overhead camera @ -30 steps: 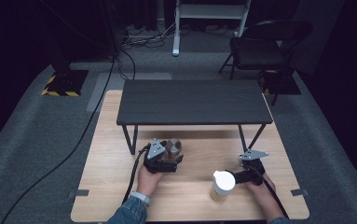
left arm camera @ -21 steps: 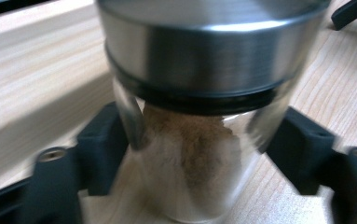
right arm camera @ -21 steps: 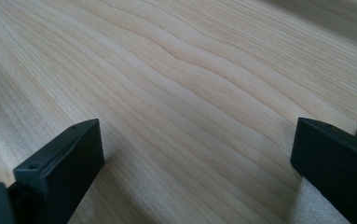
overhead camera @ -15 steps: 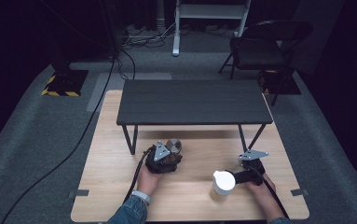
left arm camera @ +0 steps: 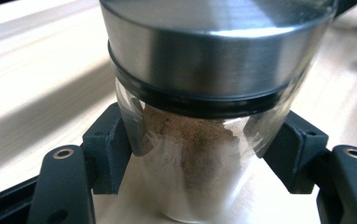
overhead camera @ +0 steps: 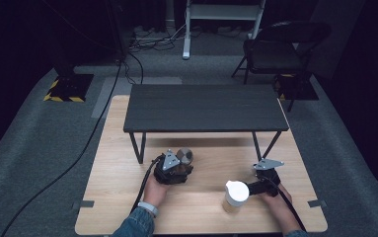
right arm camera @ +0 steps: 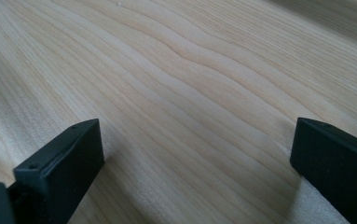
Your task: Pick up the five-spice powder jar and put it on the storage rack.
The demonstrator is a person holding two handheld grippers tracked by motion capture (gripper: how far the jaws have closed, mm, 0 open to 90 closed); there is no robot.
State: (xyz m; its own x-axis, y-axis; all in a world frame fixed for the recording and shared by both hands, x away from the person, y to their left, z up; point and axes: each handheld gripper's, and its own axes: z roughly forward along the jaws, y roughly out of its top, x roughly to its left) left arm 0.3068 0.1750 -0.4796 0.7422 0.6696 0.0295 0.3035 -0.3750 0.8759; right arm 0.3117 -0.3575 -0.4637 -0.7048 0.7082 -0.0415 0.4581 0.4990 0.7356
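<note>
Between the left claw (left arm camera: 195, 154) jaws — glass jar (left arm camera: 199, 140), brown powder (left arm camera: 190, 149)

Dim room, brightly lit tabletop (overhead camera: 127, 197); close views soft, perhaps slightly blurred.

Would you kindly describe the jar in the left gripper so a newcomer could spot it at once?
On the pale wooden table, in front of the low black bench, the left gripper is shut on a small glass jar. It has a brushed metal lid and brownish powder inside, unlike the white-capped container to its right.
</note>
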